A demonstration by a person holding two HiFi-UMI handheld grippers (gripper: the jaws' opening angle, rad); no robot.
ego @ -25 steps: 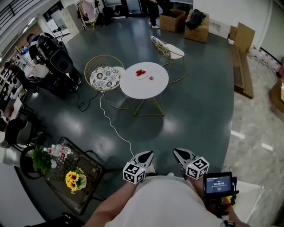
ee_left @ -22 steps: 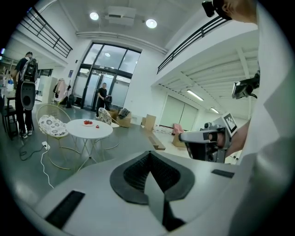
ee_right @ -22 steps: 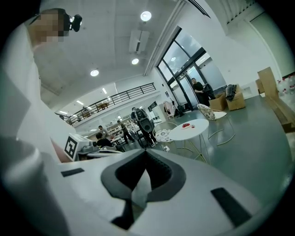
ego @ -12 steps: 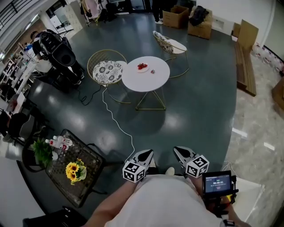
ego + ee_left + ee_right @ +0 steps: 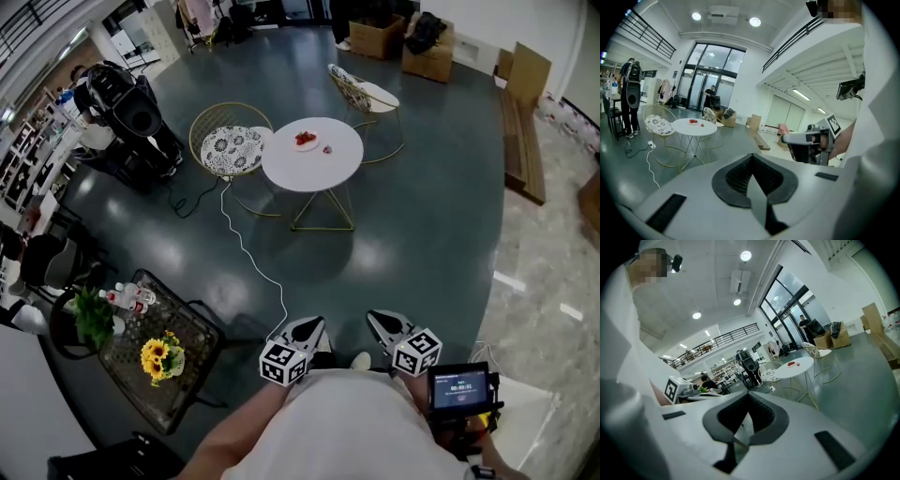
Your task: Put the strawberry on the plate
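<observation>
A round white table stands far ahead across the dark floor. On it is a small plate with red strawberries, and a single strawberry lies just right of the plate. Both grippers are held low, close to the person's body, far from the table. The left gripper is shut and holds nothing. The right gripper is likewise shut with nothing in it. The left gripper view shows the table and plate small at left; the right gripper view shows the table and plate in the distance.
A gold wire chair with a patterned cushion stands left of the table, another chair behind it. A white cable runs over the floor. A black side table with sunflowers is near left. Cardboard boxes stand at the back.
The head view has shifted slightly: the white table now sits a little higher and further right. Both grippers keep their place at the body and stay shut.
</observation>
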